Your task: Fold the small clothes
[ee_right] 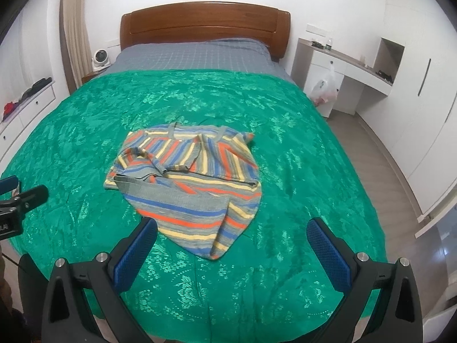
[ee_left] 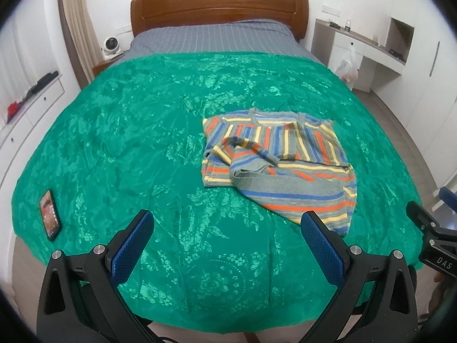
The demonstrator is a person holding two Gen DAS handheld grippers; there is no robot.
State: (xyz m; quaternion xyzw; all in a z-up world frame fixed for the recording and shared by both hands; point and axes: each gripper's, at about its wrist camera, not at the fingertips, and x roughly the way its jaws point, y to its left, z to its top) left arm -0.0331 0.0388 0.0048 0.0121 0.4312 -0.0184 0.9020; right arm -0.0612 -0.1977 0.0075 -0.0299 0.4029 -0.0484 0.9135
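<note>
While we hold the left gripper (ee_left: 227, 235) and right gripper (ee_right: 232, 243) spread apart and empty, a green bedspread (ee_left: 142, 143) fills each frame, the striped sweater (ee_right: 188, 180) crumpled mid-frame. Only the left wrist view shows a phone (ee_left: 50, 215) at lower left.

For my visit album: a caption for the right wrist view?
Open right claw poised over a partly folded striped knit sweater on a green floral bedspread.

- My left gripper (ee_left: 227, 224): black frame, blue dimpled pads (ee_left: 321, 247), silver screws (ee_left: 99, 248).
- My right gripper (ee_right: 232, 233): same black frame, blue pads (ee_right: 134, 253), silver screws (ee_right: 361, 256).
</note>
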